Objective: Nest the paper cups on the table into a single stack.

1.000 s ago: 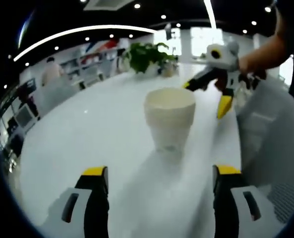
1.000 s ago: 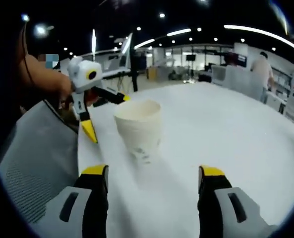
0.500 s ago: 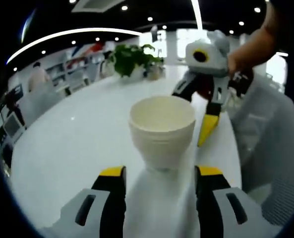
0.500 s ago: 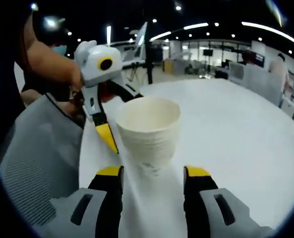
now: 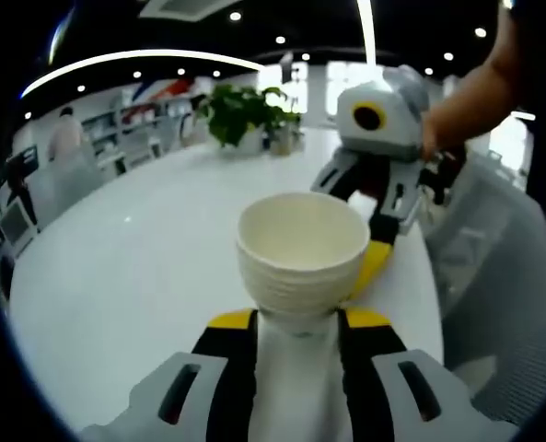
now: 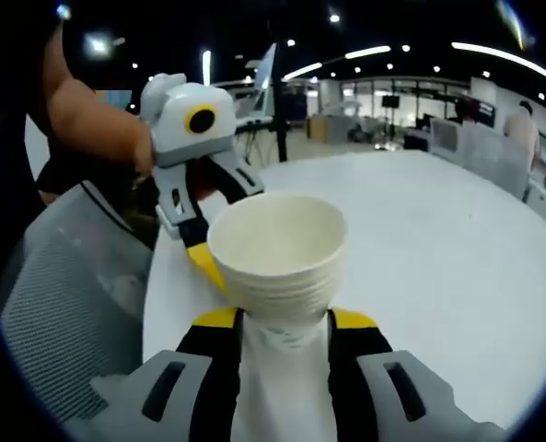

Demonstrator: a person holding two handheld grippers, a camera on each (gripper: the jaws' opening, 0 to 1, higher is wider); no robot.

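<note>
your left gripper (image 5: 296, 322) and right gripper (image 6: 284, 322) both pinch the nested cup stack (image 5: 301, 261); stacking looks done.

No legible text, label, brand, number or sign anywhere in either gripper view.

White table (image 5: 134, 267), potted plant (image 5: 240, 112), ceiling lights, perhaps distant shelving.
</note>
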